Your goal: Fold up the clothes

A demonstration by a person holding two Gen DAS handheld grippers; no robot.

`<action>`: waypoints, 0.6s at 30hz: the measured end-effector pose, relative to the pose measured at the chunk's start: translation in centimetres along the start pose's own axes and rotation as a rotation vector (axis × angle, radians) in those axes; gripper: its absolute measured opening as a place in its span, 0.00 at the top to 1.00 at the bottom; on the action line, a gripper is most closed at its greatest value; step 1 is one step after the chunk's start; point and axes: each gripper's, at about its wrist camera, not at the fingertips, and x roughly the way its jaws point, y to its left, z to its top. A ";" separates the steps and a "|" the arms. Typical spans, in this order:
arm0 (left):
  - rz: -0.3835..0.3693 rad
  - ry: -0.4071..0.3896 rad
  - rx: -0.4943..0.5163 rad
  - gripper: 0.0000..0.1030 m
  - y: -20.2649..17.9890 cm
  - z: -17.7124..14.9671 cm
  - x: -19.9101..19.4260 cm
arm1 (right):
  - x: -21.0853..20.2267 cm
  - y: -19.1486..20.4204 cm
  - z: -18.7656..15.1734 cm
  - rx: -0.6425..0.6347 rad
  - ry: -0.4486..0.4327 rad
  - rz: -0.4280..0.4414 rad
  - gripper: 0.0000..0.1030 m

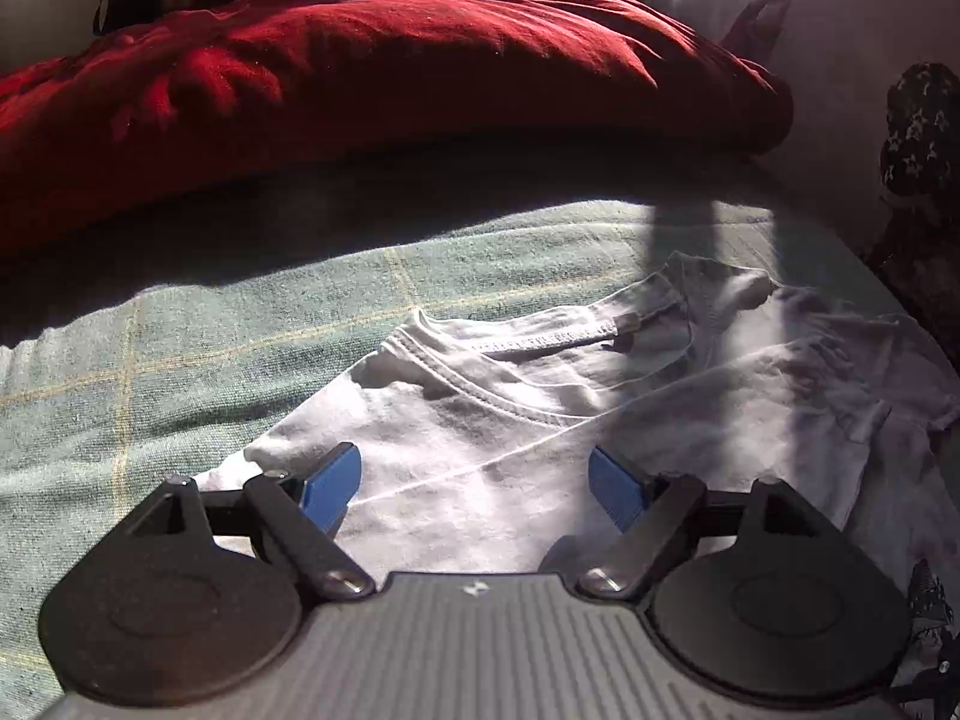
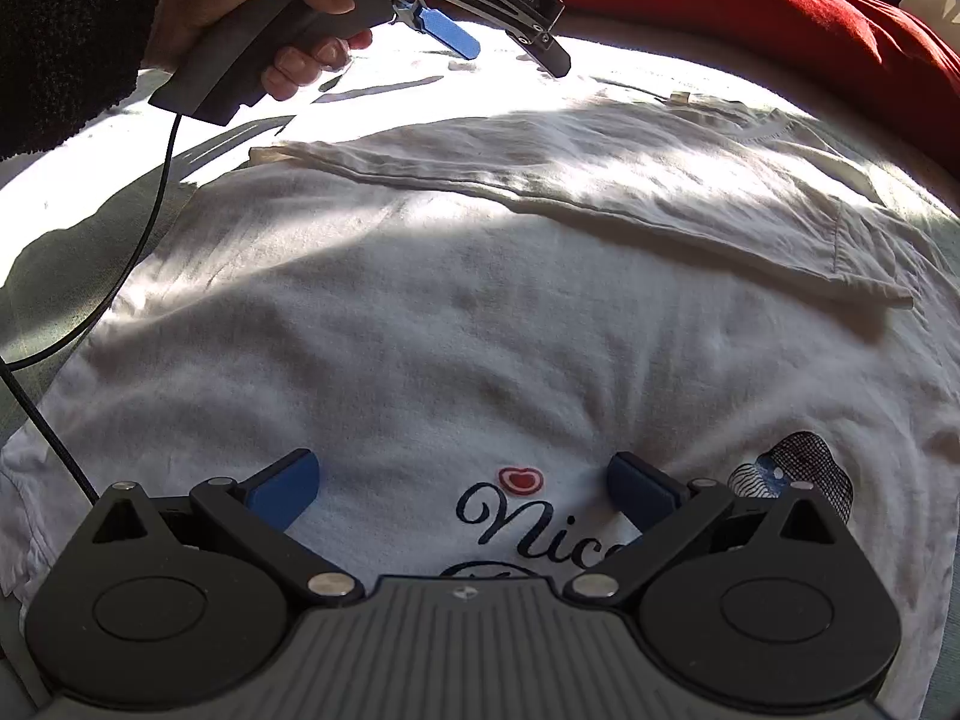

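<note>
A white T-shirt (image 2: 456, 324) lies spread on the bed, with dark script lettering and a small red heart (image 2: 521, 480) near the right wrist camera. One sleeve side is folded inward across it as a long flap (image 2: 600, 192). My right gripper (image 2: 465, 492) hovers open over the printed part, nothing between its blue fingers. In the left wrist view the same shirt (image 1: 510, 420) shows its neckline (image 1: 480, 378); my left gripper (image 1: 474, 483) stands open just above the cloth near the collar. The left gripper (image 2: 480, 30) also appears at the far side in the right view, held by a hand (image 2: 264, 6).
A green plaid blanket (image 1: 180, 360) covers the bed under the shirt. A large red pillow (image 1: 360, 78) lies along the far side. A dark patterned fabric (image 1: 918, 138) hangs at the right. A black cable (image 2: 138, 240) runs from the left gripper's handle across the shirt's left edge.
</note>
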 end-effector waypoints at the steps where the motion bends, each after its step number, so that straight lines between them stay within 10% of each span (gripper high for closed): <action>1: 0.001 0.001 0.001 0.19 -0.1 0.1 0.1 | 0.0 0.0 0.0 0.000 0.000 0.000 0.00; 8: -0.004 -0.003 0.001 0.18 -0.7 1.4 -0.7 | 0.0 0.1 0.0 -0.003 -0.001 -0.003 0.00; 18: -0.118 0.078 0.027 0.17 -1.2 -1.7 -11.9 | -0.1 0.1 -0.2 -0.016 -0.008 0.004 0.00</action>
